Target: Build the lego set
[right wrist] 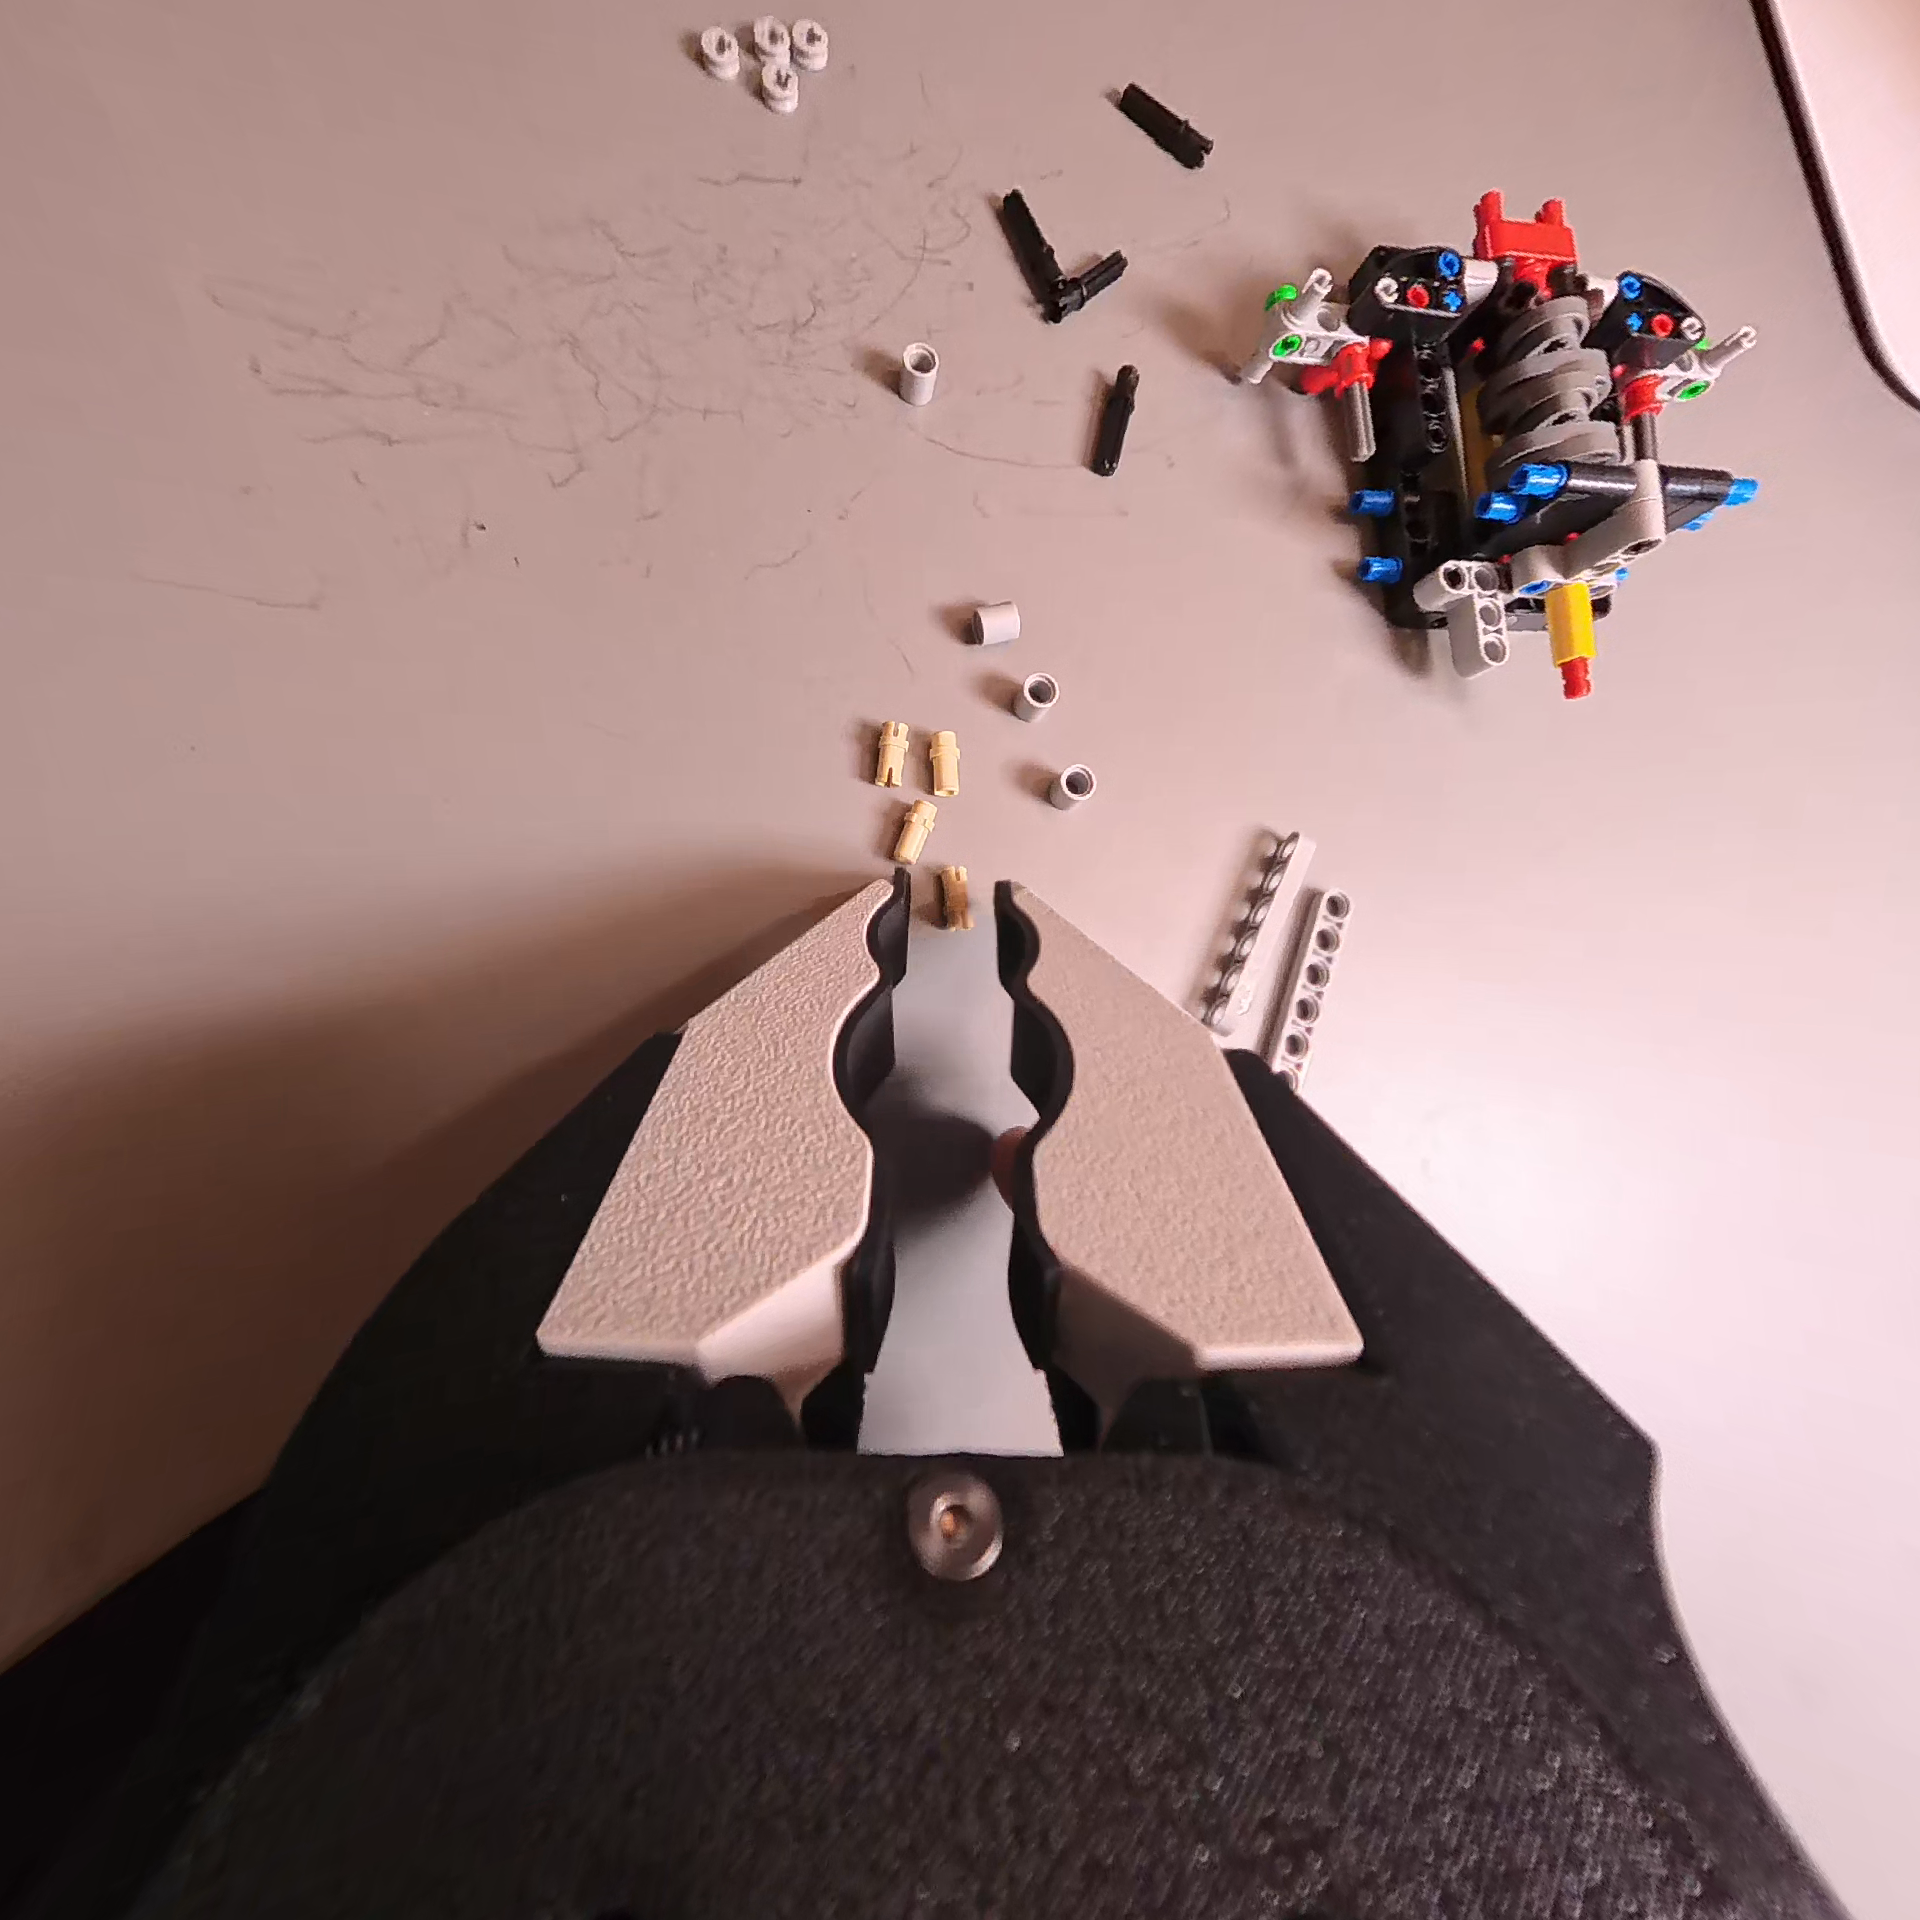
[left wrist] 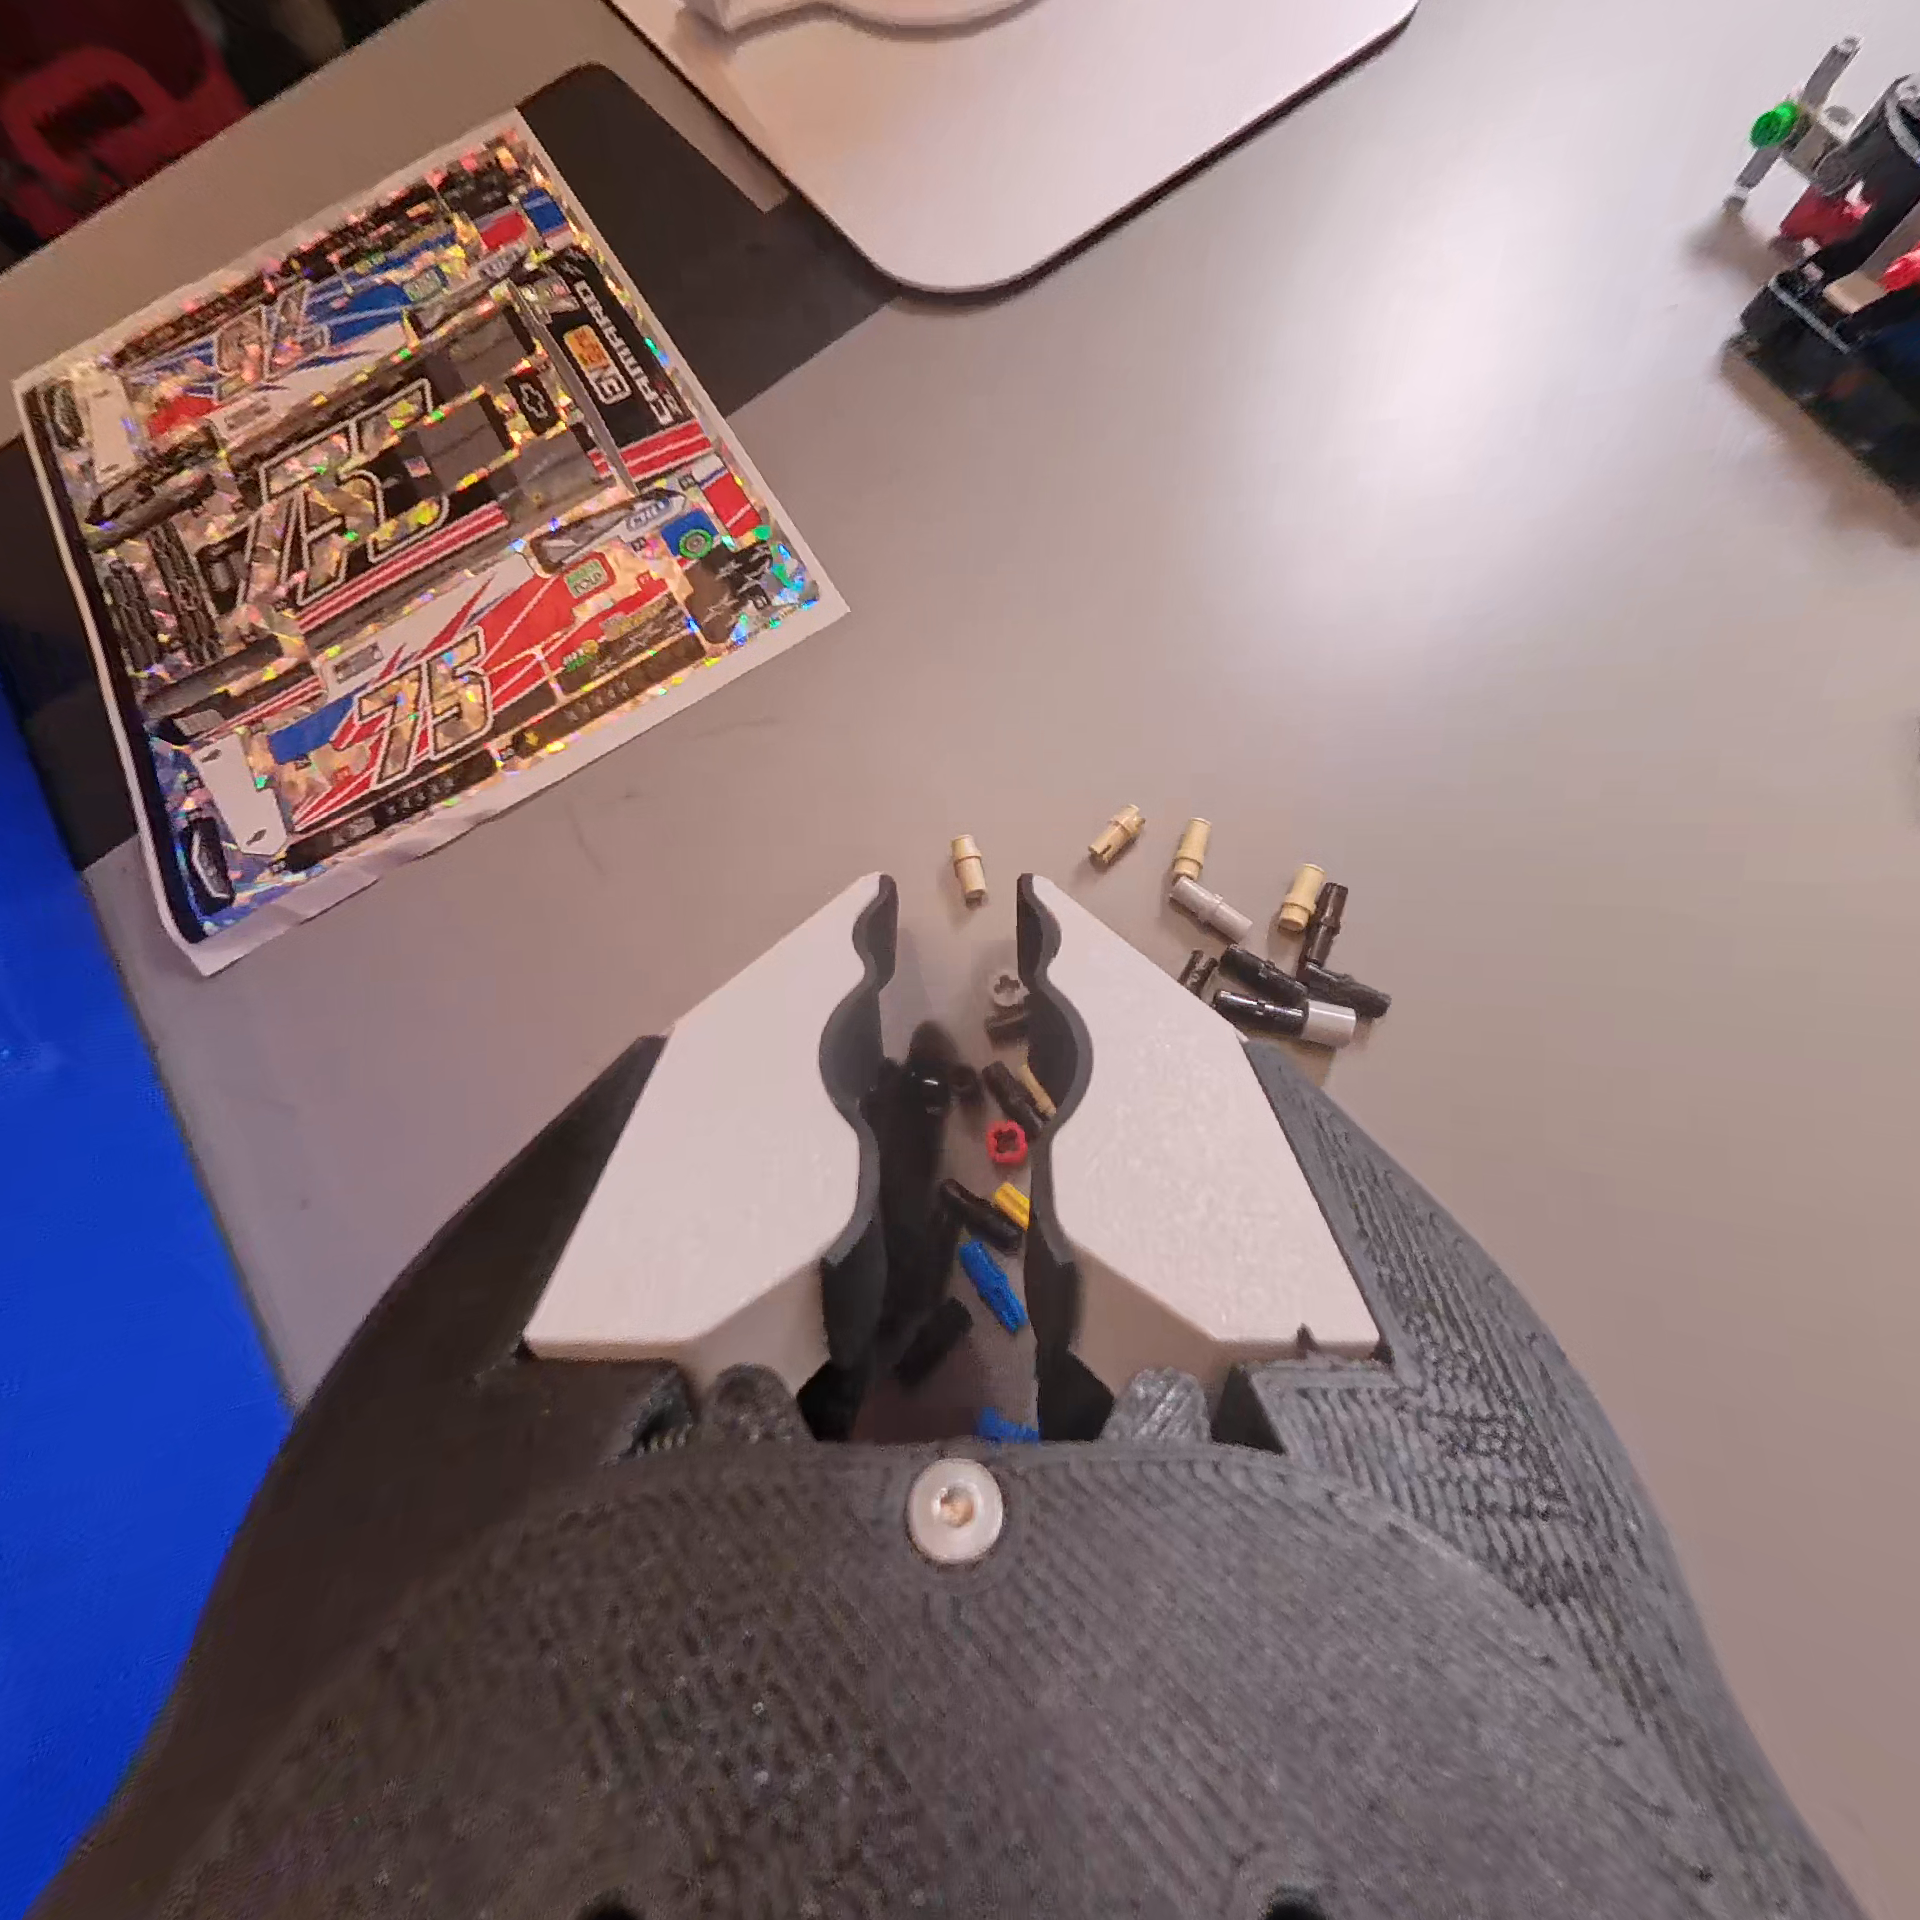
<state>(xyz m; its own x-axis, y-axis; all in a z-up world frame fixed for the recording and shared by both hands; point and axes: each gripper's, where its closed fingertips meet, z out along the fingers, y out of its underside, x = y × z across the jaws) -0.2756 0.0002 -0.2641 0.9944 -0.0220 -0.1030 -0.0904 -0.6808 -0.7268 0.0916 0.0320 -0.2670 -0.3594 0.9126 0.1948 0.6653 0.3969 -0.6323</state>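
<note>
In the left wrist view my left gripper (left wrist: 958,899) is open with a narrow gap and holds nothing. It hovers over a scatter of small pins seen between the jaws: black pins (left wrist: 1013,1091), a red bush (left wrist: 1006,1141) and a blue pin (left wrist: 992,1283). A tan pin (left wrist: 968,868) lies just past its tips. In the right wrist view my right gripper (right wrist: 953,899) is open, with a tan pin (right wrist: 954,896) on the table between its tips, not clamped. The part-built model (right wrist: 1507,436), black and grey with red and blue pins, stands at the far right.
More tan pins (right wrist: 916,831), grey sleeves (right wrist: 1037,696), two grey beams (right wrist: 1309,987), black axles (right wrist: 1029,244) and grey bushes (right wrist: 764,52) lie around. A sticker sheet (left wrist: 416,540), a white mat (left wrist: 1039,125), tan, grey and black pins (left wrist: 1288,987) and the model (left wrist: 1849,260) show in the left wrist view. The tips of one gripper are about 35 cm away from the tips of the other.
</note>
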